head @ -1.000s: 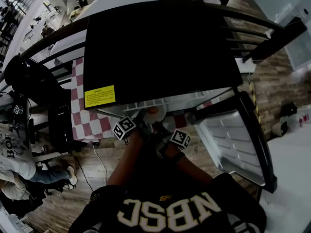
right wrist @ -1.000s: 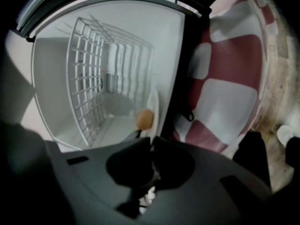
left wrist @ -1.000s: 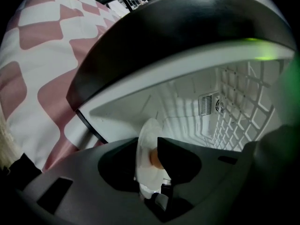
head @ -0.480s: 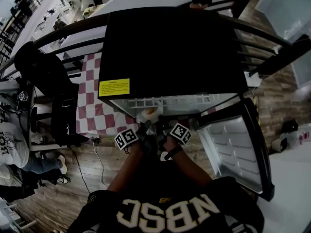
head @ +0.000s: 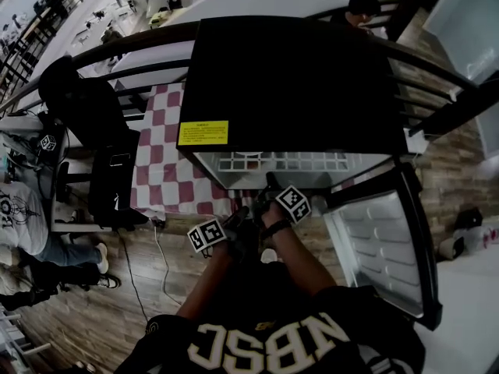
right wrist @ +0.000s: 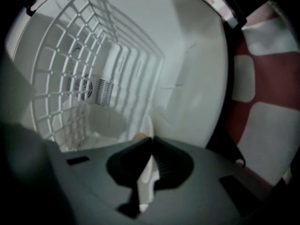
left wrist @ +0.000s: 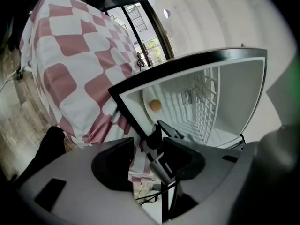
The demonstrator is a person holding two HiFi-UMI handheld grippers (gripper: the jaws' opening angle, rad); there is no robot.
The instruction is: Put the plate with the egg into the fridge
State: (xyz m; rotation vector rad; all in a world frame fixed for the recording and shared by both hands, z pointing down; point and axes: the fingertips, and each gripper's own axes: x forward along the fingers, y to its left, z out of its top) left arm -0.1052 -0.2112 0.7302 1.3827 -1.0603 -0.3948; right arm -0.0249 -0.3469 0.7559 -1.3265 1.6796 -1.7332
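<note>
Right tongs [right wrist: 151,142] pinch plate [right wrist: 146,175] (egg [left wrist: 155,105] inside fridge [head: 296,84]).

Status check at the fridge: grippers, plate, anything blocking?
Left gripper open, empty, outside the fridge. Right gripper shut on plate rim, inside fridge. Egg on plate. Door open, nothing blocking in view.

Black top [head: 273,335] is worn, with pale block lettering "NBSC" across it and a small round emblem at one shoulder. A dark band [head: 277,229] is seen on the right wrist. Left gripper [head: 236,218] and right gripper [head: 269,184] are each fitted with a white cube [head: 207,236] printed with black square markers. In the gripper views, housings are shown matt grey with small black rectangular recesses. Jaws are black, and the right pair is ribbed inside.
</note>
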